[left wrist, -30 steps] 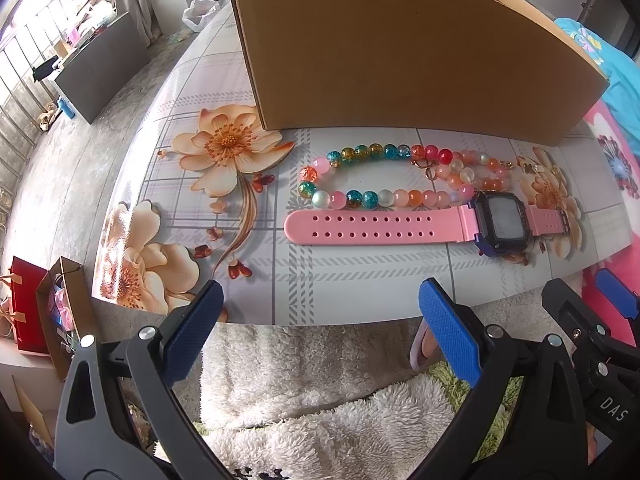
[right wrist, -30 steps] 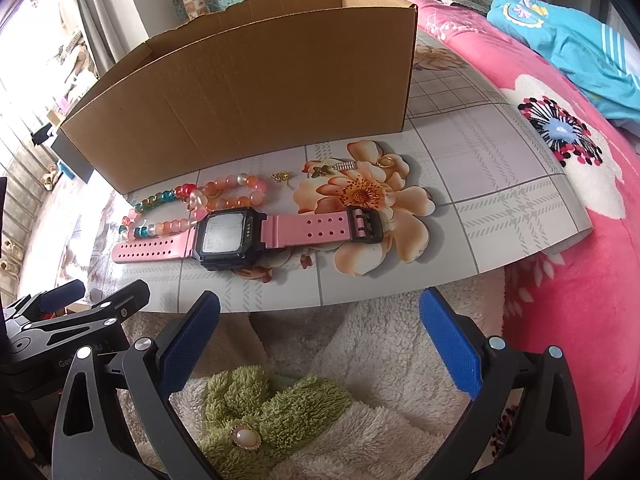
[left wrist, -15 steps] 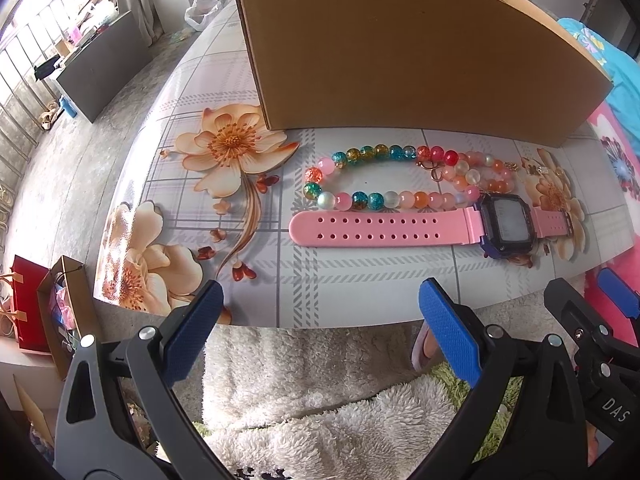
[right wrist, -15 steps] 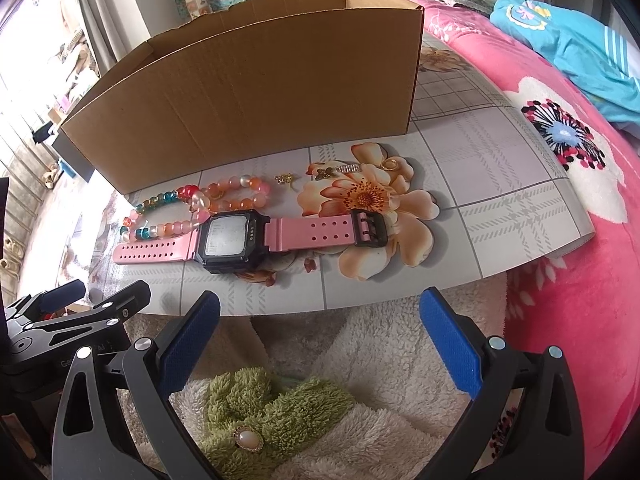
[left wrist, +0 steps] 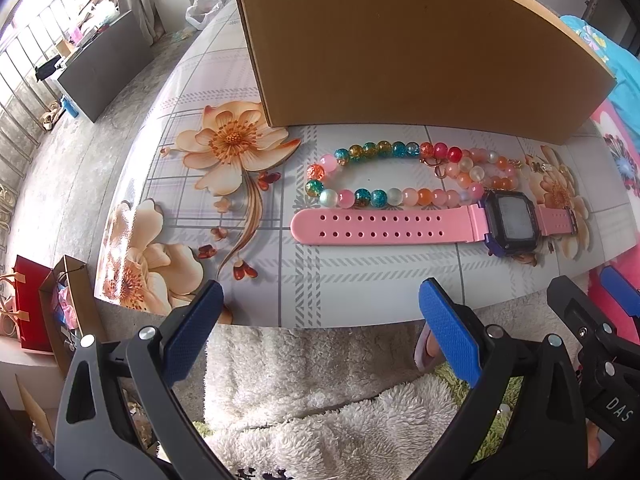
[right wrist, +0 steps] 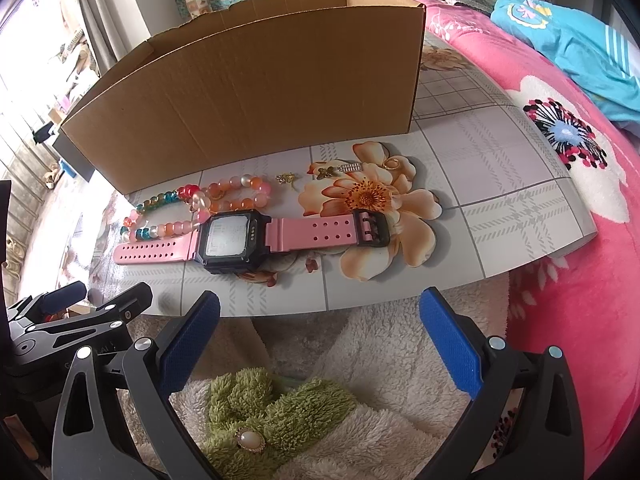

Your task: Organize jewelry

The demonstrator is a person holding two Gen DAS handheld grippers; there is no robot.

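Two spread tools, left tool (left wrist: 320,320) and right tool (right wrist: 320,320) (both empty), short of pink watch (right wrist: 248,240).

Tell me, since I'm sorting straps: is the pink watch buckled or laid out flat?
Unbuckled and flat: the pink watch lies face up, both strap ends stretched apart on the table.

Both tongs edging in toward the table

The left gripper (left wrist: 320,320) has crept forward and a touch to its right — the pink watch (left wrist: 400,228) and the bead bracelet (left wrist: 384,172) now sit slightly lower and further left between its wide-apart fingers. The right gripper (right wrist: 320,320) has also eased nearer — watch (right wrist: 256,240) and cardboard box (right wrist: 260,100) loom a little larger ahead of it, shifted slightly to its right.
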